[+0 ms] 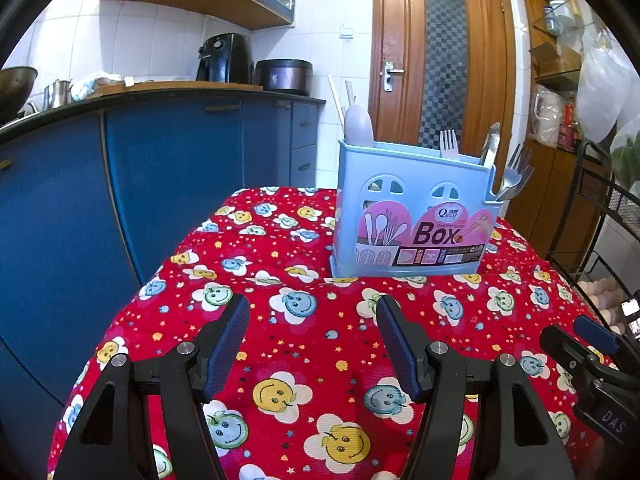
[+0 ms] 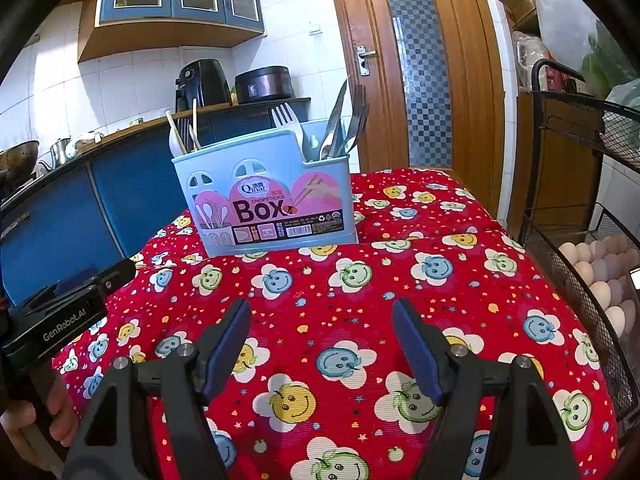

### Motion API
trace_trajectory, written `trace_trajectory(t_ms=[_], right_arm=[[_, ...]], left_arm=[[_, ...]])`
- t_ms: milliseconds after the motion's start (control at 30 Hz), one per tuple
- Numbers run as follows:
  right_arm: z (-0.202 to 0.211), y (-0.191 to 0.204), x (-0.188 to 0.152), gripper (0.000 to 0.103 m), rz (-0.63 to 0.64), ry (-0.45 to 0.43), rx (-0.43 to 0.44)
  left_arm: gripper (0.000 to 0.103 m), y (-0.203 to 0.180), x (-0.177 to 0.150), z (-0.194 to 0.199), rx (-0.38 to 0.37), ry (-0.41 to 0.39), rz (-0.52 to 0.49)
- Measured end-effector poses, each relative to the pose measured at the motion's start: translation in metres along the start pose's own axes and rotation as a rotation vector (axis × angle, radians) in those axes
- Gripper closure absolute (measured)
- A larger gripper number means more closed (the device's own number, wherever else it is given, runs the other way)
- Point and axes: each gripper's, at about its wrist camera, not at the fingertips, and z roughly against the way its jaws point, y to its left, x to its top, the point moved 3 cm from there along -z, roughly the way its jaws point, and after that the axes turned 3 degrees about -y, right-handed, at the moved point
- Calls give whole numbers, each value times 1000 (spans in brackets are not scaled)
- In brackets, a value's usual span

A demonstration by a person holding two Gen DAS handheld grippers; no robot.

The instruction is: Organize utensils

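Observation:
A light blue utensil box [image 1: 412, 208] with a pink "Box" label stands on the red smiley-flower tablecloth [image 1: 304, 344]; it also shows in the right wrist view [image 2: 268, 196]. Chopsticks [image 2: 176, 130], a pale spoon [image 1: 359, 124], a white fork [image 2: 285, 116] and metal forks [image 2: 354, 120] stand in it. My left gripper [image 1: 313, 320] is open and empty, above the cloth in front of the box. My right gripper [image 2: 322, 324] is open and empty, also short of the box. No loose utensil shows on the cloth.
Blue kitchen cabinets [image 1: 160, 168] with a countertop stand to the left and behind. A wooden door [image 2: 416, 60] is behind the table. A black wire rack with eggs [image 2: 600, 280] stands at the right table edge.

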Motion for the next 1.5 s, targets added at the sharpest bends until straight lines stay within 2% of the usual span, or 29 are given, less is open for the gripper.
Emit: trace_trajectory(t_ms=[1500], right_arm=[[0, 0, 0, 28, 1, 0, -1]], left_arm=[[36, -1, 0, 3, 1, -12, -6]])
